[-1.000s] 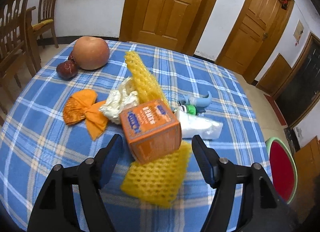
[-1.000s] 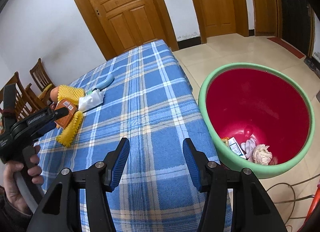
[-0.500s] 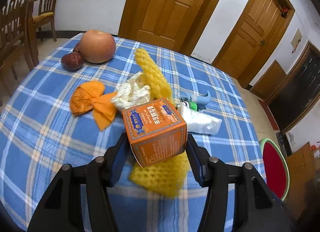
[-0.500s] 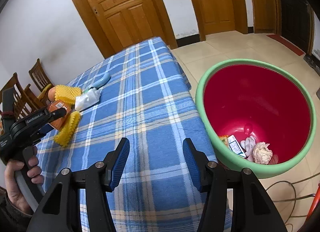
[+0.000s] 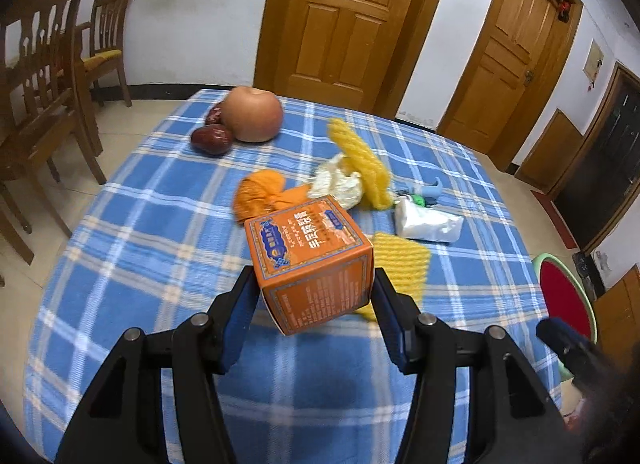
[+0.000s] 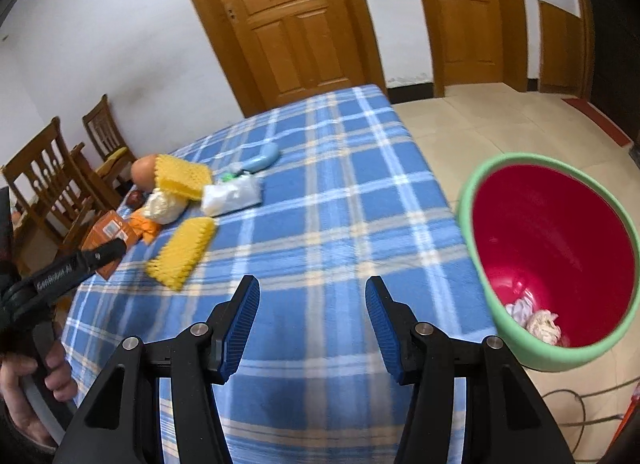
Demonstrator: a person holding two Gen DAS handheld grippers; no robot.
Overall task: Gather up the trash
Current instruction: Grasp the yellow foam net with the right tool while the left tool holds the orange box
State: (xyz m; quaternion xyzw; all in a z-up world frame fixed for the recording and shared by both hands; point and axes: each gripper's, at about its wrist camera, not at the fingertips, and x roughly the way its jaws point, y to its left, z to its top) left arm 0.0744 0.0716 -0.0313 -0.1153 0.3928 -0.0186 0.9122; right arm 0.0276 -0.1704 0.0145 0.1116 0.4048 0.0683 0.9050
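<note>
My left gripper (image 5: 314, 300) is shut on an orange cardboard box (image 5: 312, 256) and holds it tilted, lifted off the blue plaid table (image 5: 140, 224). The box also shows in the right wrist view (image 6: 106, 230). On the table lie two yellow foam nets (image 5: 400, 260) (image 5: 364, 164), a crumpled white tissue (image 5: 340, 184), an orange wrapper (image 5: 262, 194) and a white plastic packet (image 5: 428, 222). My right gripper (image 6: 312, 304) is open and empty above the table's near edge. The green bin with red inside (image 6: 556, 252) stands on the floor to its right, holding crumpled trash.
A large apple (image 5: 252, 114) and two red dates (image 5: 212, 138) sit at the table's far side. A blue-grey object (image 5: 426, 192) lies by the packet. Wooden chairs (image 5: 44, 76) stand at the left. The bin also shows in the left wrist view (image 5: 564, 292).
My left gripper closed on the orange box and lifted it off the yellow foam net. My right gripper shifted slightly, staying open.
</note>
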